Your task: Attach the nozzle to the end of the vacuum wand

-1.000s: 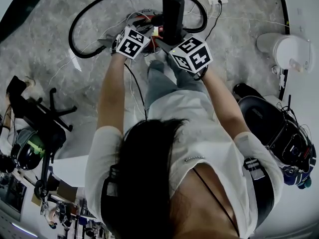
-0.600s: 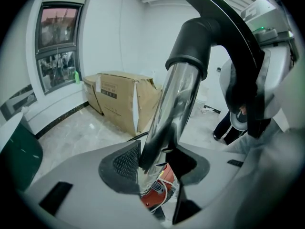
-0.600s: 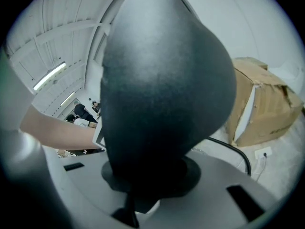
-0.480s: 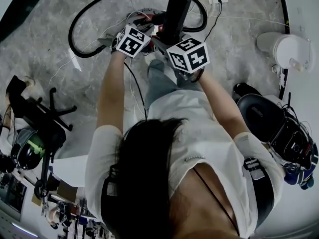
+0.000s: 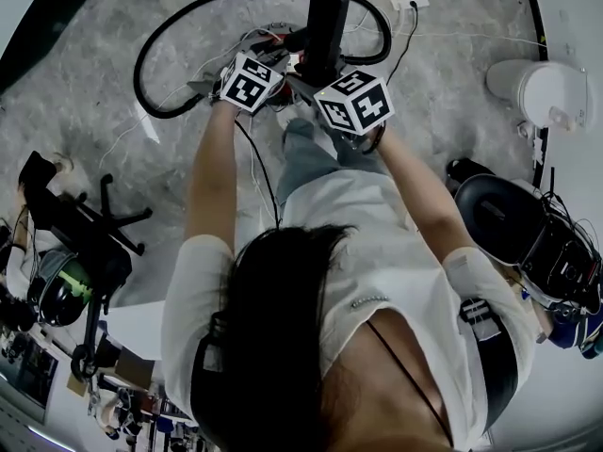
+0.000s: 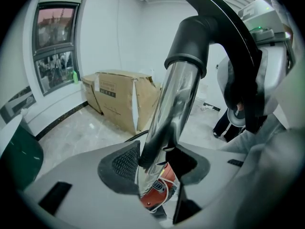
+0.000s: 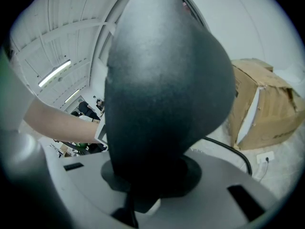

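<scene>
A chrome vacuum wand [image 6: 174,99] runs up between the pads of my left gripper [image 6: 155,163], which is shut on it. A black hose cuff [image 6: 193,37] caps the wand's far end. The red vacuum body [image 6: 155,194] shows just below the jaws. My right gripper [image 7: 152,175] is shut on the black nozzle [image 7: 167,89], which fills its view. Its jaws have just eased open slightly, with the nozzle still between them. In the head view the left gripper [image 5: 267,56] and right gripper [image 5: 320,69] meet at the nozzle [image 5: 326,26]. The black hose [image 5: 188,22] loops around them.
A cardboard box [image 6: 119,97] stands on the floor by the wall. A power strip [image 5: 412,0] lies beyond the hose. An office chair [image 5: 75,219] is at the left. A white round appliance [image 5: 537,92] and a black seat [image 5: 499,219] are at the right.
The right gripper has rolled a little with the nozzle, which leaned and came back nearer upright. The left gripper has kept still.
</scene>
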`<action>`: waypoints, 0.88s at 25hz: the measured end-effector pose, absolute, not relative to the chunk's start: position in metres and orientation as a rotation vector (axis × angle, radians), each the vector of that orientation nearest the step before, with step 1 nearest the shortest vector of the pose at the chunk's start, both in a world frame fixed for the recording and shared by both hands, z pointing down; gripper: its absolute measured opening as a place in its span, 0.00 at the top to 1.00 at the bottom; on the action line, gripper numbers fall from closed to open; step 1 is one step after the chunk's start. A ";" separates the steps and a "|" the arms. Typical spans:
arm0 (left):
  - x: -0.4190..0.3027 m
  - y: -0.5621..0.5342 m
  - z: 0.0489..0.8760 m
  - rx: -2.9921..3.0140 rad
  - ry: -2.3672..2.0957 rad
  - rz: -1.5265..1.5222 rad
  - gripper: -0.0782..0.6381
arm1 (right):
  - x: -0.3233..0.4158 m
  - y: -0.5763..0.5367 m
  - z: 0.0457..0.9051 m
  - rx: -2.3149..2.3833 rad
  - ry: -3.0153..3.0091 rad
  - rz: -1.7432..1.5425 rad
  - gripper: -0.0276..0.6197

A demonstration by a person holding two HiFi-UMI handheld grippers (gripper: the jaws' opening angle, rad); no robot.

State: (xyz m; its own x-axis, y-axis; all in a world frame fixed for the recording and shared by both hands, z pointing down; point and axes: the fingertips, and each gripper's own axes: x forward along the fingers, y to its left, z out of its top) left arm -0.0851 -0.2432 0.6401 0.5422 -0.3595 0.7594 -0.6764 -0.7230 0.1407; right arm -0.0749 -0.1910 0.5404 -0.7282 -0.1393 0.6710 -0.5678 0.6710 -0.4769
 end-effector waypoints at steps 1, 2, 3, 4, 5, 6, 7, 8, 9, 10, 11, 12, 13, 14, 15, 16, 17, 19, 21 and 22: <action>-0.084 -0.244 0.640 2.361 -0.855 1.017 0.64 | -0.074 -0.192 0.541 0.547 -2.280 0.930 0.81; -0.085 -0.245 0.640 2.358 -0.866 1.008 0.64 | -0.074 -0.192 0.540 0.550 -2.280 0.937 0.81; -0.086 -0.245 0.640 2.355 -0.875 1.001 0.64 | -0.075 -0.193 0.540 0.552 -2.281 0.942 0.81; -0.086 -0.245 0.640 2.352 -0.880 0.997 0.64 | -0.075 -0.193 0.540 0.553 -2.282 0.944 0.81; -0.087 -0.244 0.640 2.350 -0.881 0.996 0.64 | -0.076 -0.192 0.540 0.553 -2.283 0.946 0.81; -0.087 -0.244 0.640 2.350 -0.879 0.997 0.64 | -0.075 -0.192 0.540 0.552 -2.286 0.948 0.81; -0.086 -0.243 0.640 2.350 -0.876 0.999 0.64 | -0.075 -0.191 0.540 0.547 -2.289 0.951 0.81; -0.086 -0.243 0.640 2.351 -0.872 1.004 0.64 | -0.075 -0.190 0.540 0.540 -2.292 0.953 0.80; -0.085 -0.242 0.640 2.352 -0.867 1.009 0.64 | -0.075 -0.188 0.539 0.530 -2.295 0.956 0.80; -0.085 -0.241 0.640 2.352 -0.863 1.014 0.64 | -0.076 -0.187 0.539 0.520 -2.296 0.959 0.80; -0.086 -0.241 0.640 2.351 -0.859 1.017 0.64 | -0.076 -0.186 0.539 0.510 -2.295 0.965 0.79; -0.086 -0.241 0.641 2.349 -0.857 1.018 0.64 | -0.077 -0.185 0.540 0.497 -2.291 0.973 0.78; -0.087 -0.241 0.641 2.348 -0.854 1.018 0.64 | -0.077 -0.184 0.541 0.483 -2.283 0.981 0.77; -0.087 -0.241 0.641 2.347 -0.850 1.019 0.64 | -0.078 -0.183 0.542 0.469 -2.275 0.986 0.77; -0.087 -0.241 0.642 2.347 -0.842 1.023 0.64 | -0.077 -0.182 0.542 0.456 -2.269 0.989 0.77; -0.086 -0.240 0.642 2.349 -0.831 1.029 0.64 | -0.076 -0.181 0.543 0.447 -2.266 0.991 0.77; -0.085 -0.240 0.642 2.351 -0.821 1.036 0.64 | -0.075 -0.181 0.543 0.442 -2.266 0.995 0.76; -0.082 -0.241 0.642 2.352 -0.817 1.042 0.64 | -0.072 -0.181 0.543 0.443 -2.268 1.006 0.70; -0.082 -0.242 0.643 2.347 -0.829 1.038 0.64 | -0.071 -0.183 0.543 0.448 -2.269 1.002 0.69; -0.082 -0.242 0.643 2.344 -0.836 1.034 0.64 | -0.072 -0.183 0.543 0.447 -2.269 0.999 0.68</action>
State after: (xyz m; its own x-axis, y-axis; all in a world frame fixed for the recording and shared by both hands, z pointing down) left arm -0.0825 -0.2419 0.6433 0.5370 -0.3474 0.7687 -0.6790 -0.7188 0.1495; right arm -0.0716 -0.1834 0.5435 -0.7553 -0.0586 0.6528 -0.5210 0.6580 -0.5437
